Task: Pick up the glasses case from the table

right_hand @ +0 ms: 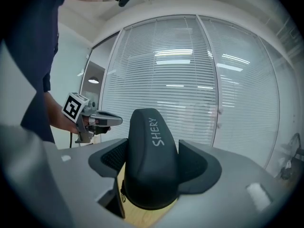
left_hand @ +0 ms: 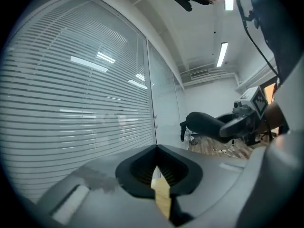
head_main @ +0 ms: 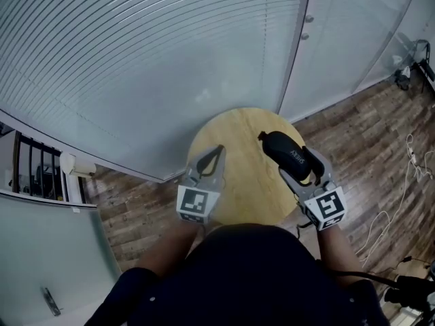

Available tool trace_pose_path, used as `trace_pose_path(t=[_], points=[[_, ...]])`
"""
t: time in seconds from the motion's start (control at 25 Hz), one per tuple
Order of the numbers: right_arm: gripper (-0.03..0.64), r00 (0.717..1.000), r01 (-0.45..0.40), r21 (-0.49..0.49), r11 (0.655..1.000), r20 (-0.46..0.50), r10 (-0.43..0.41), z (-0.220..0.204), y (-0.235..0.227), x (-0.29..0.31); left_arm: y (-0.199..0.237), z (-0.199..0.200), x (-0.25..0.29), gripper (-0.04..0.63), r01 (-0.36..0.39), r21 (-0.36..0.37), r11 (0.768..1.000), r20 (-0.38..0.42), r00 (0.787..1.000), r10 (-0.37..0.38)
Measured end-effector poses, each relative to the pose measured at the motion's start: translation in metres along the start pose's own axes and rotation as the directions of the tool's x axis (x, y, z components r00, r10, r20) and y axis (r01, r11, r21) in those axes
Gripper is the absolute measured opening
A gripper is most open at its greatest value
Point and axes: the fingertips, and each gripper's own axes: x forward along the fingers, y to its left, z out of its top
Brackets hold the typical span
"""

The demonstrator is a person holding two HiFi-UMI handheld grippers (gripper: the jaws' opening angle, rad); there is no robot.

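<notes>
The glasses case is a dark, rounded case with pale lettering on its lid. It sits between the jaws of the right hand-held gripper. In the head view it is right of centre, over the upper right edge of the round wooden worktop. In the right gripper view the case fills the gap between the two jaws. The jaws stand wide and the pads press on both of its long sides, with light wood showing beneath it. In the left gripper view the case appears at middle right, held in the air with the far wall behind it.

The left hand-held gripper is over the left half of the worktop. Its jaws are brought together to a point with nothing between them, and only a thin slit shows the wood below.

Horizontal blinds fill the upper left of the head view. A wood-plank floor with a loose white cable lies at the right.
</notes>
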Motion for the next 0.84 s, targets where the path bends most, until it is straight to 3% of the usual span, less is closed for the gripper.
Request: trace_pose_path(t=[0.24, 0.84], points=[[0.344, 1.0, 0.013, -0.011, 1.0, 0.028, -0.013, 0.01, 0.004, -0.005, 0.003, 0.009, -0.004, 0.006, 0.007, 0.035, 0.999, 0.018, 1.0, -0.007], [0.344, 0.998, 0.044, 0.004, 0.999, 0.052, -0.044, 0.015, 0.001, -0.009, 0.002, 0.008, -0.011, 0.006, 0.007, 0.013, 1.0, 0.024, 1.0, -0.008]])
